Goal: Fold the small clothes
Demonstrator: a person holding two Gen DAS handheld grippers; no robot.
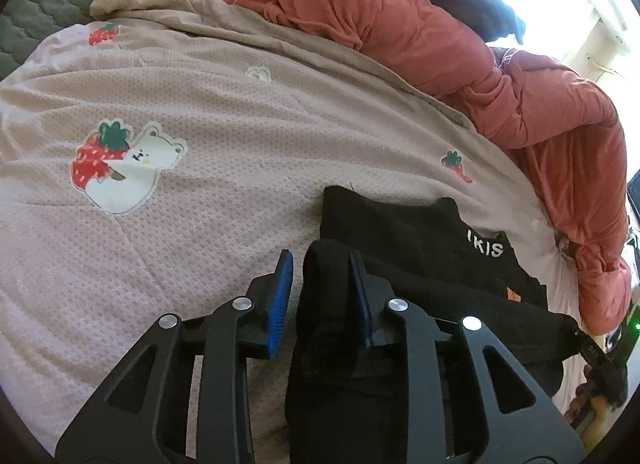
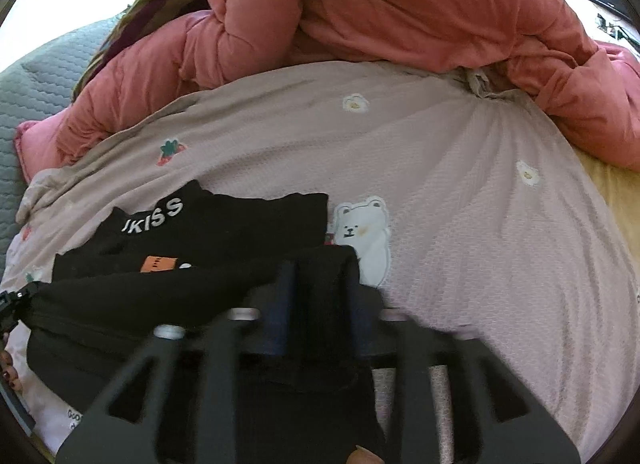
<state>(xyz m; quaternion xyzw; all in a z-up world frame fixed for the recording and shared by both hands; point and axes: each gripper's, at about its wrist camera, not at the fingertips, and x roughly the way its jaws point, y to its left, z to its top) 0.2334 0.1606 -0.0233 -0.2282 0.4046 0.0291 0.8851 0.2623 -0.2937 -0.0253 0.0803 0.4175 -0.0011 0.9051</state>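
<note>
A small black garment point(image 1: 400, 224) with white letters and an orange label lies on the bed, its near edge folded over towards the far edge. My left gripper point(image 1: 322, 276) holds its blue pads apart. A fold of the black cloth hangs between them against the right pad point(image 1: 358, 292), clear of the left pad. In the right wrist view the same garment point(image 2: 224, 224) lies at the left. My right gripper point(image 2: 320, 284) is blurred, its fingers apart with the garment's other corner bunched between them.
A pale pink bedspread point(image 1: 200, 104) with bear and strawberry prints covers the bed. A bulky coral duvet point(image 1: 400, 24) is piled along the far side point(image 2: 400, 4). Grey quilting point(image 1: 40, 4) shows beyond it. A person's fingers point(image 2: 10, 372) appear at the right wrist view's left edge.
</note>
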